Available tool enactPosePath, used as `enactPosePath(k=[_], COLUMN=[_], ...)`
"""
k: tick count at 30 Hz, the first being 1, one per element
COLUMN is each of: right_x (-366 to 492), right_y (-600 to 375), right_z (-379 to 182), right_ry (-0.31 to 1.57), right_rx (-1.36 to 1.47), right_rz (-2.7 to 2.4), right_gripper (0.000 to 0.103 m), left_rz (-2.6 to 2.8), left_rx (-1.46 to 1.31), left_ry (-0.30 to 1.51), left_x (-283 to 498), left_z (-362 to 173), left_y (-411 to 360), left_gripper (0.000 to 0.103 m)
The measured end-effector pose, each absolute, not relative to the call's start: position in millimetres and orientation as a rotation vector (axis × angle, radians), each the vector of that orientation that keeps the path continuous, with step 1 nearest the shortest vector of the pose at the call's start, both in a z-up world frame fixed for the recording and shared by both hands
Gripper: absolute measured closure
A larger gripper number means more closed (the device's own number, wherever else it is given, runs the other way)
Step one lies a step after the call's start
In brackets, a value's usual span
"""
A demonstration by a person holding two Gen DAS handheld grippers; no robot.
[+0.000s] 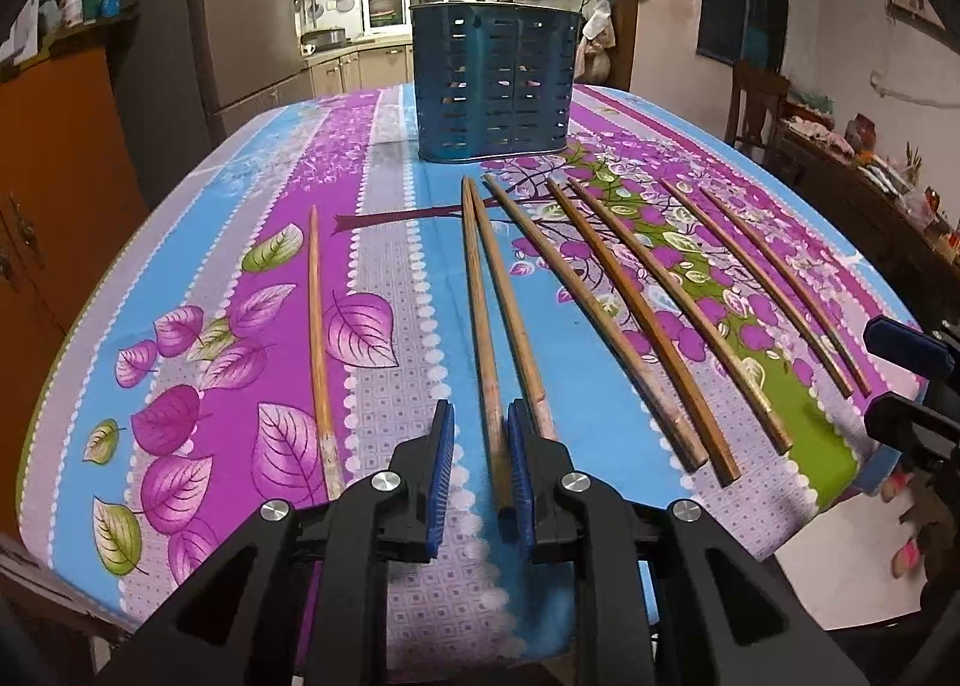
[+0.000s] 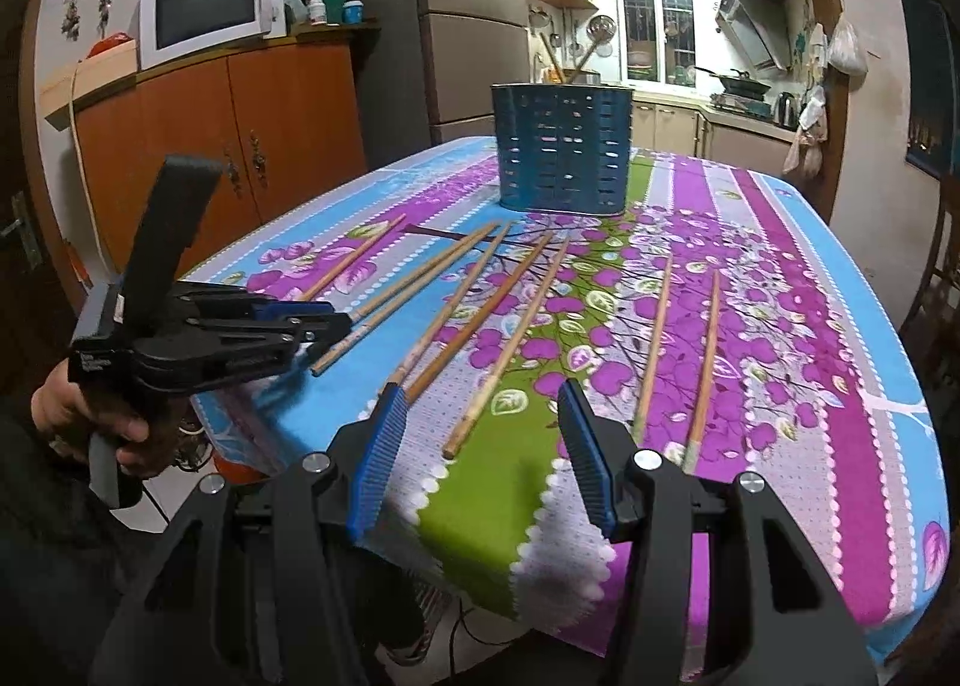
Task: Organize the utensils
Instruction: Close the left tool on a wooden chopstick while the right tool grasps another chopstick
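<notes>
Chopsticks, eight of them, lie loose across the flowered tablecloth in the middle of both frames, thick ends toward the cameras and thin tips toward the blue slotted holder that stands upright in the upper centre; each looks light, stiff and thin, likely bamboo or wood, smooth enough to roll or swivel if pinched off-centre; best taken near the thick butt end, one at a time, squarely across the pads.

Left gripper, at lower centre of its own view, stands narrowly parted around one chopstick of the close pair; the stick lies against the right pad while a gap shows beside the left pad, so it is straddled, not clamped.

Right gripper is spread wide over bare cloth, a stick end lying between its pads untouched.

Only the right wrist view shows the person's hand on the left tool's handle at lower left, and a microwave at upper left; the left view alone shows the gap at the pad.
</notes>
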State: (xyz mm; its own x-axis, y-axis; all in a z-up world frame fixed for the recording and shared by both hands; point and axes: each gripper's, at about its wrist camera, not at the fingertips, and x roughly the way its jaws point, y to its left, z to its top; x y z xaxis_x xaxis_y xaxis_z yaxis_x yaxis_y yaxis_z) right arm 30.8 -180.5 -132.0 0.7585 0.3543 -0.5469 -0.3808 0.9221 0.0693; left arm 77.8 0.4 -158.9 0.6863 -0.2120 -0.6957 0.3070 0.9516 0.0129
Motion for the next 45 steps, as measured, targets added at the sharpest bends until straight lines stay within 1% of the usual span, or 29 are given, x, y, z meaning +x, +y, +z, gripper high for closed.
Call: enactPosePath(k=[3,5,6,10,12,14,23,24,27,37,40,42,45], right_x=[32,32,33,35,35,35,31,32,34,36,36,36,35], right_y=[-174,-170,-168,-158,-152,-148,-145,-145,-143,-142,-143,-142,-143], right_z=[-136,-139,-141,-150,-155,-160,-169,-169,-171,-171,-171,-172,-172], right_ry=[0.599,0.606,0.614,0.635,0.645,0.654,0.610,0.607,0.595,0.585,0.582,0.579,0.578], right_rx=[-0.055,-0.063,-0.073,-0.103,-0.126,-0.136,-0.131,-0.126,-0.125,-0.095,-0.083,-0.081,-0.076], right_rz=[0.425,0.431,0.428,0.395,0.372,0.356,0.266,0.261,0.246,0.215,0.224,0.220,0.216], right_gripper=[0.072,0.080,0.082,0.082,0.082,0.082,0.082,0.084,0.088,0.088,0.095,0.096,0.096], left_rz=[-0.291,-0.292,-0.292,-0.278,-0.262,-0.245,-0.203,-0.204,-0.208,-0.250,-0.238,-0.219,-0.212], left_rx=[0.123,0.110,0.106,0.068,0.048,0.012,-0.089,-0.091,-0.066,-0.005,0.003,-0.012,-0.050], left_ry=[0.756,0.752,0.749,0.733,0.724,0.714,0.717,0.716,0.709,0.676,0.666,0.662,0.662], left_x=[76,75,75,72,70,68,68,68,63,56,54,53,53], left_z=[-159,-159,-159,-161,-161,-162,-162,-162,-162,-165,-166,-166,-166], left_y=[3,4,5,7,9,12,17,17,15,14,13,15,17], left_gripper=[0.083,0.083,0.083,0.084,0.088,0.089,0.090,0.090,0.090,0.090,0.090,0.095,0.095])
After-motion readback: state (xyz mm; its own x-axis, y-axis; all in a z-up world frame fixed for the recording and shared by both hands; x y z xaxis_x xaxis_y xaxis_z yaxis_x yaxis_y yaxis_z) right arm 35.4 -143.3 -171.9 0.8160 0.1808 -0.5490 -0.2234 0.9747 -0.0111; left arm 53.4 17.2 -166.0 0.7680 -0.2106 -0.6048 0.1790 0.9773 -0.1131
